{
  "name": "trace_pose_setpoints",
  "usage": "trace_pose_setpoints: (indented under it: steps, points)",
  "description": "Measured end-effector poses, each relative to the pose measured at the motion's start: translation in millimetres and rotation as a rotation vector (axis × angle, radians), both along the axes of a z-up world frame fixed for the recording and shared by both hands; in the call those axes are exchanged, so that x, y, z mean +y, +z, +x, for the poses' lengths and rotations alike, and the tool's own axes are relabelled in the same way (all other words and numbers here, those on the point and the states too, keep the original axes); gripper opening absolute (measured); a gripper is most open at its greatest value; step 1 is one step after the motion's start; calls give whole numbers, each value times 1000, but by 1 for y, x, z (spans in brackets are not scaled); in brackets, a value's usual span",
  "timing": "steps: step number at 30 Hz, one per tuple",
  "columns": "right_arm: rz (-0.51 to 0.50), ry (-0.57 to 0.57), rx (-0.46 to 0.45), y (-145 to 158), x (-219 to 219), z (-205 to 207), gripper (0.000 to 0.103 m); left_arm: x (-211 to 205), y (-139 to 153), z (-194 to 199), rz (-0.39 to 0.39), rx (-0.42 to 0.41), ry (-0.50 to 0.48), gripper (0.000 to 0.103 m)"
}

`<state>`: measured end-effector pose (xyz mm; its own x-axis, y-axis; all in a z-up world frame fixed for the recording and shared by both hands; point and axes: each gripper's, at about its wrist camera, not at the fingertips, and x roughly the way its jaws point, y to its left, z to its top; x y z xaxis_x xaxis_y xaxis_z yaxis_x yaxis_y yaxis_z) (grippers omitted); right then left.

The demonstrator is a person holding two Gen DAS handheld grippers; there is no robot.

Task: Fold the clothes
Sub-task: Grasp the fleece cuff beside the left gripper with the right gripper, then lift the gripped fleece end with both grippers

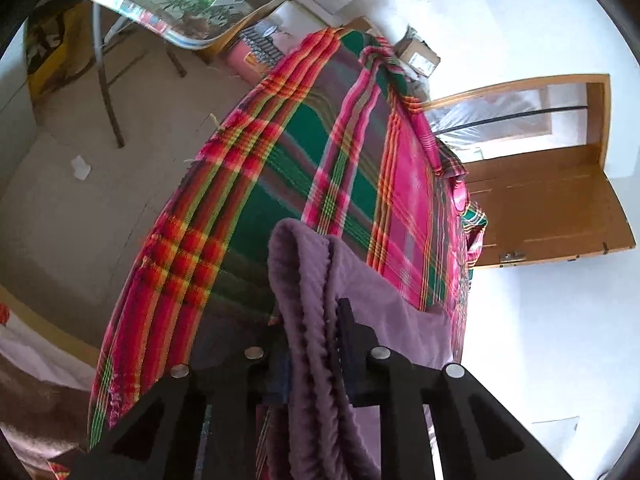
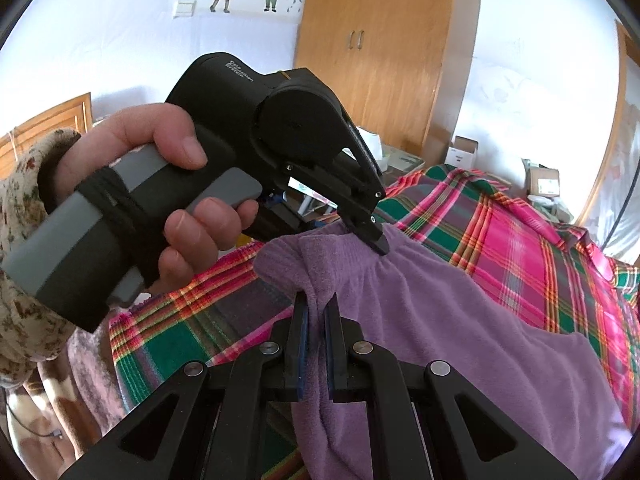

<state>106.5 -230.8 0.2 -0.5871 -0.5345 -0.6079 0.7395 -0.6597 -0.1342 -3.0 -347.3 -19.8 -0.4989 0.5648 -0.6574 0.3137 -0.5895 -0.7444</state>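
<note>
A soft purple garment (image 2: 440, 320) lies partly lifted over a bed covered by a pink, green and red plaid sheet (image 2: 520, 240). My right gripper (image 2: 316, 304) is shut on a bunched ridge of its top edge. A hand holds the other gripper, my left gripper (image 2: 374, 238), which pinches the same edge a little farther along. In the left wrist view the purple garment (image 1: 312, 320) hangs folded between the fingers of my left gripper (image 1: 316, 312), which is shut on it, above the plaid sheet (image 1: 300, 152).
A wooden wardrobe (image 2: 384, 48) stands behind the bed beside a white wall. Cardboard boxes (image 2: 540, 184) sit past the far side of the bed. An open wooden door (image 1: 552, 200) and a table (image 1: 180, 4) on the tiled floor appear in the left wrist view.
</note>
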Motion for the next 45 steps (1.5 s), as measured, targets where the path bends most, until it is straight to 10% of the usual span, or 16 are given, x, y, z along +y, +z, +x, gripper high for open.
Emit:
trace_pose_setpoints:
  steps: [20, 45]
  points:
    - [39, 49, -110, -11, -20, -4, 6, -3, 1, -1, -56, 42, -10, 15]
    - [-203, -73, 32, 54, 85, 23, 6, 85, 96, 1, -173, 214, -71, 16]
